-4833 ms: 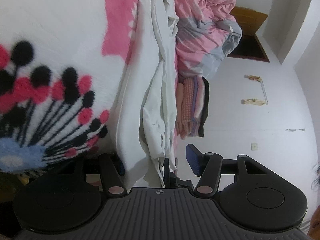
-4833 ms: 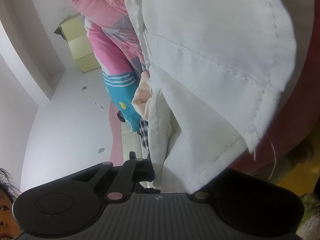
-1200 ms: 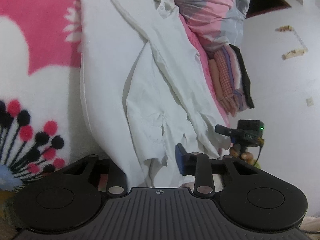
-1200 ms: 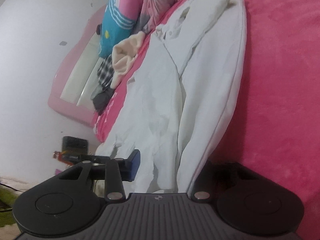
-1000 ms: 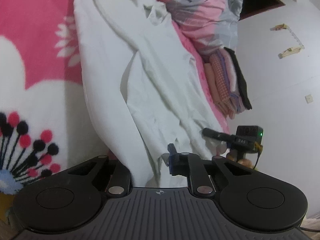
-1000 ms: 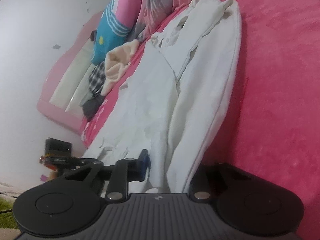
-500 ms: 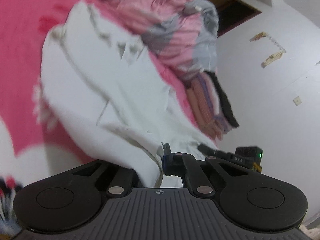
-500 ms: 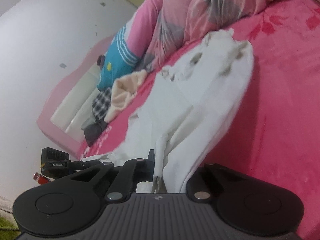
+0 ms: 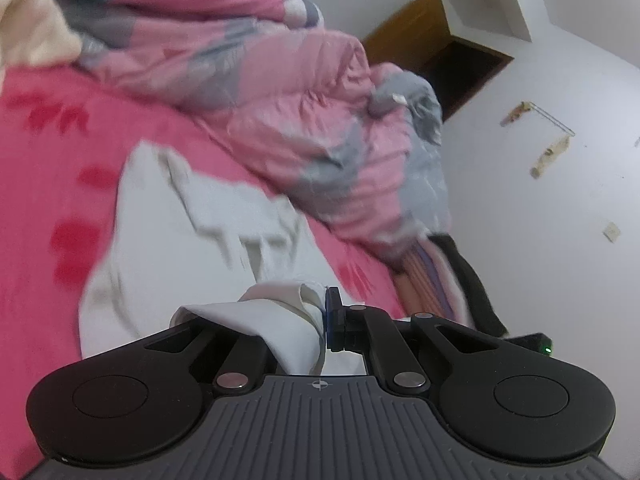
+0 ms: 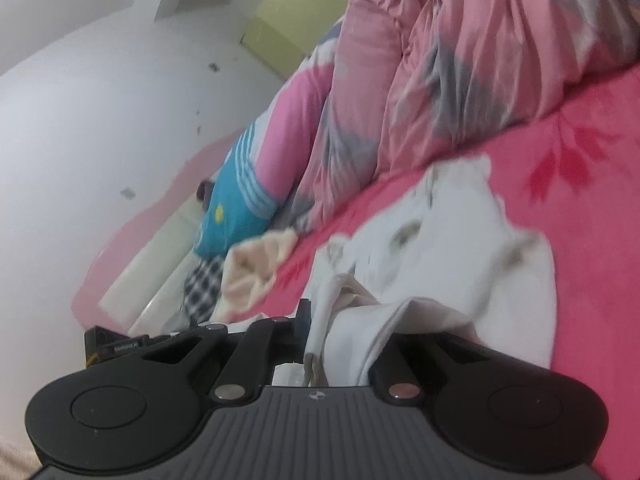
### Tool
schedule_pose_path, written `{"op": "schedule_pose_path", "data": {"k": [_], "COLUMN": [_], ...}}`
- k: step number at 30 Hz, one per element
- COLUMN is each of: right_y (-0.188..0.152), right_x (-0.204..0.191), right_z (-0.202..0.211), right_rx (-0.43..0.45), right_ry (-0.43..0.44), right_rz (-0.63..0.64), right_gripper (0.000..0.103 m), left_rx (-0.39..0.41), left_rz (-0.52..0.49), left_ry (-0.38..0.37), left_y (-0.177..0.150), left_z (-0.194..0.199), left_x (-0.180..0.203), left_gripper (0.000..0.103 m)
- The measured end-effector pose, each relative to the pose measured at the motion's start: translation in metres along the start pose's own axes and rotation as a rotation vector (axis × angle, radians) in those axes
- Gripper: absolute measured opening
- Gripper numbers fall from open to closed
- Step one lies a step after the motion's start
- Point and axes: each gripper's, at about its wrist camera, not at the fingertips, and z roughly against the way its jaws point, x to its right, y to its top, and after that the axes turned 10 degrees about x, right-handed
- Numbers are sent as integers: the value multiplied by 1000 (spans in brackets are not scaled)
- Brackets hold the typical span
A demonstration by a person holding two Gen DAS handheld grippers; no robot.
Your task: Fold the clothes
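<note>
Left wrist view: left gripper (image 9: 308,320) jaws clamped on a bunched fold of the white garment (image 9: 192,248), thin woven cloth, creased, spread on the fuzzy pink bed cover (image 9: 48,168). Right gripper (image 10: 320,332) likewise pinches a hem of the same garment (image 10: 480,240) (picture motion-blurred). Puffy pink-grey quilt (image 9: 304,112) is heaped beyond; stacked folded clothes (image 9: 440,272) sit at the bed edge.
</note>
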Motion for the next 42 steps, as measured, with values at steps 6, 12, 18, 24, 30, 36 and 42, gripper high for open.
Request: {"op": "schedule_pose_path", "data": {"k": [6,12,18,24,30,36,42], "right_y": [32,35,19,29,16,-23,-84], "right_x": [36,90,134,139,139,118,84], "right_z": [-69,-124,-152,-127,-83,-18,41], "right_rx": [14,-5,-58,-22,97,322,379], "right_ry": [-28,-86,-181,-158,-202,-194,-64], "right_rz": [-34,-140,-264,-481,-754,-872,-951], "right_gripper": [5,5,5,65,82,92,97], "left_rx": [2,-6,-29,-13,13,58,103], "left_rz": [16,43,112,236,291,253,115], "left_ry": [71,148,240,253,241,223,210], "left_y": [21,37,30,44,57,68,86], "left_z": [-50,-100,-115,-94,-55,1,70], "left_x": [-42,-87,-121,-119,-96,-59,-9], "left_gripper": [3,3,11,64,74,81,82]}}
